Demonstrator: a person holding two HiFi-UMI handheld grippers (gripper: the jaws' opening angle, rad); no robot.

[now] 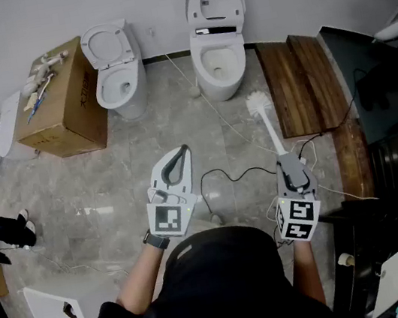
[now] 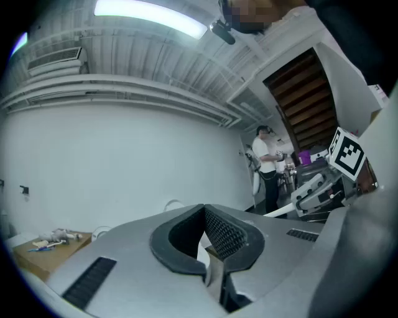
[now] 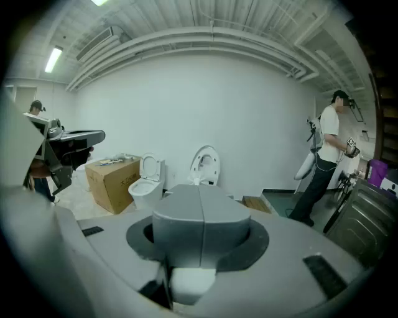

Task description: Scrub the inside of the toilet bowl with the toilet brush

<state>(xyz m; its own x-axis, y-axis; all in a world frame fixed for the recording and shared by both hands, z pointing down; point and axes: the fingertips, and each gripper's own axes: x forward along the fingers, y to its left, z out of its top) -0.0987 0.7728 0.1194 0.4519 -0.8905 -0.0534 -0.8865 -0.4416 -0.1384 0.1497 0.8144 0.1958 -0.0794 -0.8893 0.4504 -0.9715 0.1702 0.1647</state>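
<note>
Right tool [image 1: 284,161] pinches toilet brush [image 1: 259,104], bristles short of the far toilet bowl [image 1: 218,61] (lid up). Left tool [image 1: 180,155] pressed together, empty. Scrubbing not started.

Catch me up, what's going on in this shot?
A person stands holding a gripper in each hand. The right gripper is shut on the handle of the toilet brush, whose bristle head is up in the air, pointing toward the toilet with its lid raised by the wall, short of the bowl. The left gripper is shut on nothing, held out over the floor. Scrubbing has not begun.
</note>
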